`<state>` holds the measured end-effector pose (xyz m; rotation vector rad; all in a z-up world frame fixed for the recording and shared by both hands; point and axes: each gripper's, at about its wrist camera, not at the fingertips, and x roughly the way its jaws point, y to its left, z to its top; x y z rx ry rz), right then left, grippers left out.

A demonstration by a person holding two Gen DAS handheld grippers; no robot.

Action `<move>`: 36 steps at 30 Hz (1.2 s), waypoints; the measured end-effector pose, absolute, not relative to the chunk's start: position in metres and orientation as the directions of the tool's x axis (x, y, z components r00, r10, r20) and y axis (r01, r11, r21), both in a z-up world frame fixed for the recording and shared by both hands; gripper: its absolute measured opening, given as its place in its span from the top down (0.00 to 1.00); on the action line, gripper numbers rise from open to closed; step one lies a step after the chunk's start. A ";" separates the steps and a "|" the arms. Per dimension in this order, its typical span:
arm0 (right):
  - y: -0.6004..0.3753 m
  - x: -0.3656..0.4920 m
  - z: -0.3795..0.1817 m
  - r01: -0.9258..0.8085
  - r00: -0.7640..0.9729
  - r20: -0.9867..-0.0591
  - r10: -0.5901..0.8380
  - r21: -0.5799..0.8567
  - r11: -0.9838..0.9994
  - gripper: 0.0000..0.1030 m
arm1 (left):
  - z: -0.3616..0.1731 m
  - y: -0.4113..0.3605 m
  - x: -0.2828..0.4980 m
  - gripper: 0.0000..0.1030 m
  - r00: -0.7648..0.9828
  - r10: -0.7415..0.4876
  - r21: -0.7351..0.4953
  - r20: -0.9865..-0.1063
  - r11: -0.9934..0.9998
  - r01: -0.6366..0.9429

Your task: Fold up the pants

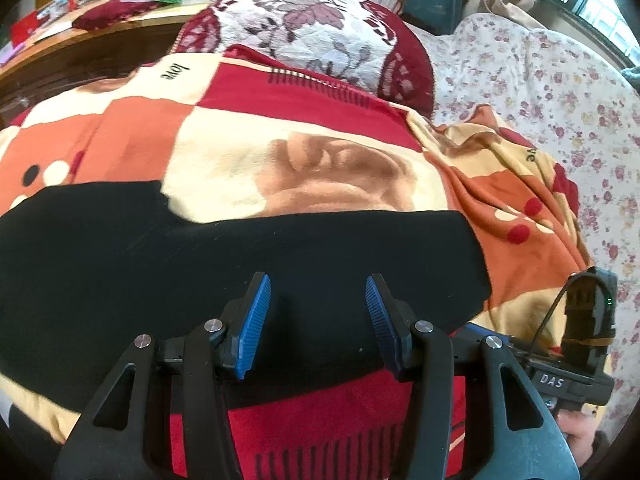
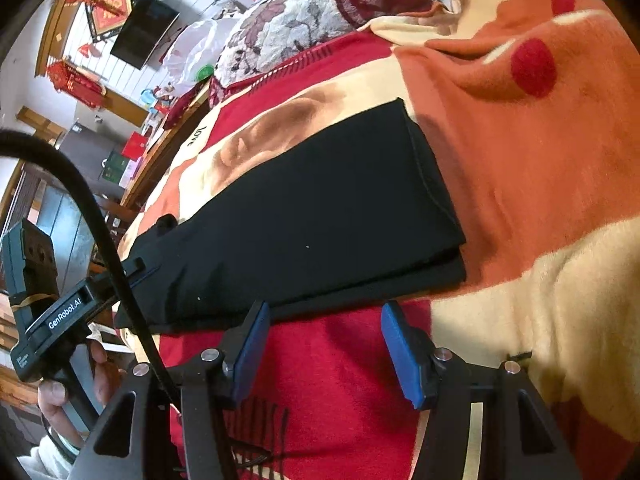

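Note:
Black pants [image 1: 224,264] lie flat on a patterned red, orange and cream blanket [image 1: 280,128], folded into a long band with stacked layers at the right end [image 2: 436,240]. My left gripper [image 1: 318,316] is open and empty, its blue pads hovering over the pants' near edge. My right gripper [image 2: 324,340] is open and empty, just short of the pants' [image 2: 304,208] near edge, over the red part of the blanket [image 2: 344,380]. The right gripper's body shows in the left wrist view [image 1: 576,344]; the left gripper's body shows in the right wrist view [image 2: 60,312].
A floral red-and-white pillow [image 1: 312,32] lies beyond the blanket. A flowered sheet [image 1: 560,92] lies at the right. A wooden bed edge [image 1: 80,52] with clutter and a plastic bag [image 2: 192,56] runs along the far left. A wall-mounted TV [image 2: 144,30] hangs beyond.

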<state>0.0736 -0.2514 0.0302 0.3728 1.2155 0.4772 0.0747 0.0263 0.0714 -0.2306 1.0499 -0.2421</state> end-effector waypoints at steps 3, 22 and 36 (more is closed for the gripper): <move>-0.257 0.075 0.029 -0.125 0.286 -0.797 0.532 0.520 0.845 0.45 | 0.071 0.021 0.084 0.52 0.460 -0.327 -0.310 -0.826 0.944 0.114; -0.271 0.083 0.022 -0.047 0.352 -0.756 0.551 0.574 0.818 0.44 | 0.048 -0.046 0.172 0.42 0.196 -0.531 -0.468 -0.825 0.834 0.292; -0.281 0.080 0.013 -0.018 0.363 -0.710 0.603 0.642 0.767 0.44 | 0.027 -0.108 0.214 0.42 0.014 -0.508 -0.452 -0.861 0.778 0.437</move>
